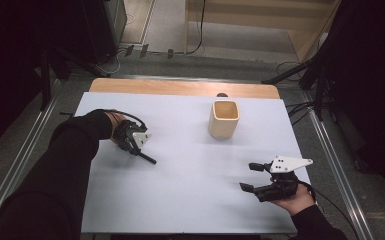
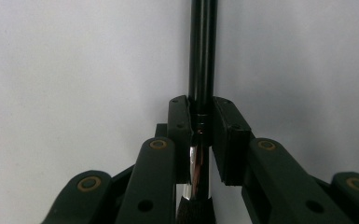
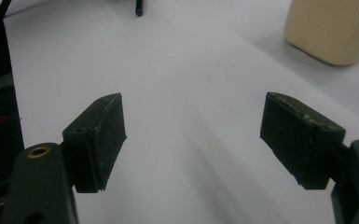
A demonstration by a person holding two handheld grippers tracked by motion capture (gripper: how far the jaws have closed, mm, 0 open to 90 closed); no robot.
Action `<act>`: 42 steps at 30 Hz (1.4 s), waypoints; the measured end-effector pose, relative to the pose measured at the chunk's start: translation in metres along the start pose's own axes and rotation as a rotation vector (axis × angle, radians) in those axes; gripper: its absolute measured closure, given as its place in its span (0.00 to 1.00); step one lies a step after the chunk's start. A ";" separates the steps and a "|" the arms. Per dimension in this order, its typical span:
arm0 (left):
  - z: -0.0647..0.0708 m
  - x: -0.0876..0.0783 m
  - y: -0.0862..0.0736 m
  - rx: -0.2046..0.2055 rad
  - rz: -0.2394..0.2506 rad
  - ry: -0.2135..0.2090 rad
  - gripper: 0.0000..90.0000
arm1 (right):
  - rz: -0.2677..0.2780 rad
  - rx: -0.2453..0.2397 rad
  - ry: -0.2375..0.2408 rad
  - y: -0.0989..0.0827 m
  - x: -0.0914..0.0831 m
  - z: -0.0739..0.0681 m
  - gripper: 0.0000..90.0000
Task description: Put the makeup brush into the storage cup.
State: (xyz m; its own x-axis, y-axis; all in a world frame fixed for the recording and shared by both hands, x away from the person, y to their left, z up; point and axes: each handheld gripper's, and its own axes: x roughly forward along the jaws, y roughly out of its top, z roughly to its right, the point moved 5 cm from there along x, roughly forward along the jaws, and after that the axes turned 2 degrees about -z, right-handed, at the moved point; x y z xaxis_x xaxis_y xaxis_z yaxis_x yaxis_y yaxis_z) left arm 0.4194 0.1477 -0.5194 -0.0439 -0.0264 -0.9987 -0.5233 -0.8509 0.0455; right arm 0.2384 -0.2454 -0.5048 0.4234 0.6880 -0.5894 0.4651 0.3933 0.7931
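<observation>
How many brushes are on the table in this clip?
1. A black-handled brush lies left of centre on the white table, clamped in the left gripper. Others might sit unseen inside the beige cup.

No text, label, brand, number or sign can be read on anything here

Tabletop (image 1: 190, 175) covered with a pale lavender-white sheet; a strip of bare wood (image 1: 180, 88) shows at its far edge. Grey floor (image 1: 170, 62) around it, with metal rails (image 1: 337, 170) along both sides. Black cables (image 1: 197, 30) trail beyond. Surroundings dark.
</observation>
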 end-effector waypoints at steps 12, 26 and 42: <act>0.000 -0.012 0.002 -0.029 0.059 0.029 0.89 | -0.002 0.002 0.006 0.000 0.000 0.000 0.26; 0.007 -0.042 0.001 -0.351 0.126 -0.018 0.89 | -0.001 0.013 0.009 0.000 0.000 0.000 0.26; 0.024 -0.056 -0.002 -0.578 0.278 -0.074 0.89 | -0.010 0.020 0.007 0.001 0.004 0.002 0.26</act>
State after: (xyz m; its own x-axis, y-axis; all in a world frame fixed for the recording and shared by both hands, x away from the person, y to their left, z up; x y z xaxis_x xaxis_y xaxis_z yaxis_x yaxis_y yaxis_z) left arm 0.4027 0.1636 -0.4626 -0.1809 -0.2679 -0.9463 0.0577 -0.9634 0.2617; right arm 0.2421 -0.2433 -0.5066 0.4128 0.6886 -0.5962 0.4846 0.3882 0.7839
